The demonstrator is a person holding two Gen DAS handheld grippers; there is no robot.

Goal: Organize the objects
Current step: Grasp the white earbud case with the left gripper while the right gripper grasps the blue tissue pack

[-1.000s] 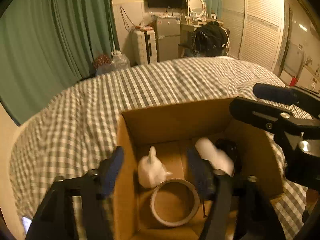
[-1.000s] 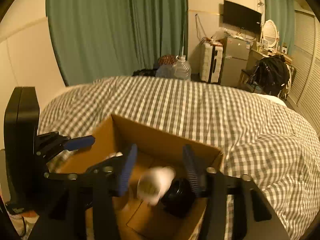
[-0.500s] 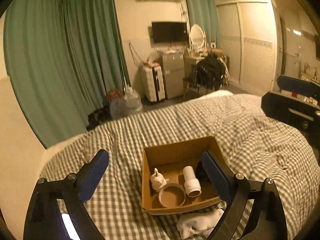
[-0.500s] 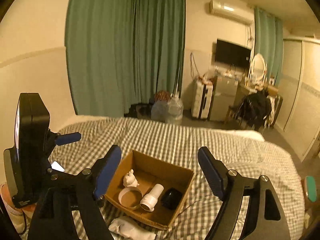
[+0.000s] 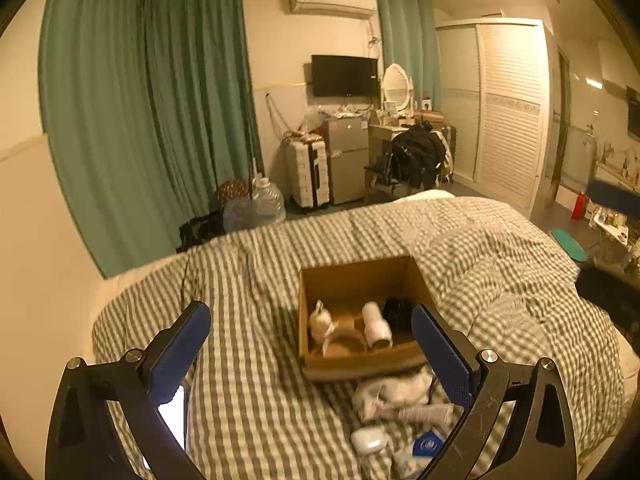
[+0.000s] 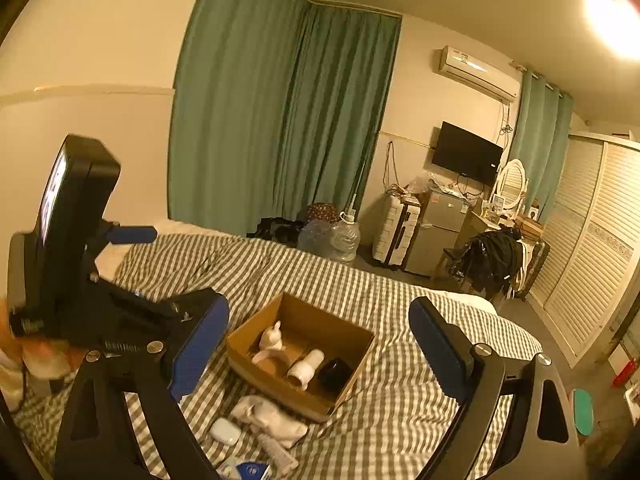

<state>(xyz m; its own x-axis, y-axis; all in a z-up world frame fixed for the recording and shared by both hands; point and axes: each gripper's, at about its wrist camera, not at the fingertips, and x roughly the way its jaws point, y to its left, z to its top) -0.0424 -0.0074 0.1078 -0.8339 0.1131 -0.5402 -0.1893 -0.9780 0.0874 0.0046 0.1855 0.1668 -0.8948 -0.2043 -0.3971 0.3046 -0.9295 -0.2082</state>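
**Halfway through the tidying, both claws hanging empty**

Hovering above the checked bed cover (image 5: 248,280), well apart from everything: left gripper (image 5: 309,310) spreading wide and pinching nothing, right gripper (image 6: 319,302) likewise gaping and carrying nothing.

Resting on the cover, between the blue pads in both views: the cardboard box (image 5: 356,280), sitting open-topped and upright.

Counting inside the box, four things:
- lying at the left, one white figurine (image 5: 320,322), looking rabbit-like;
- lying just in front of it and seeming to touch it, one tape ring (image 5: 344,340);
- lying on its side in the middle, one white cylinder (image 5: 376,330), pointing its open end toward the near wall;
- sitting at the right, just beside the cylinder, one black object (image 5: 398,314), being too dark to name.

Counting outside the box, on the cover near its front wall, at least four things:
- slumping just beside the wall, one crumpled white cloth (image 5: 396,394);
- lying near that, one slim white tube (image 6: 276,450);
- lying closer to the cameras, one small white case (image 5: 368,440);
- peeking in at the bottom edge, one blue-and-white packet (image 5: 426,446), being partly cut off and blurred.

Judging from this: roughly half done, going by four pieces boxed and about four waiting loose. Remaining, most likely: picking up each loose piece in turn and lowering it into the free floor at the back of the box.
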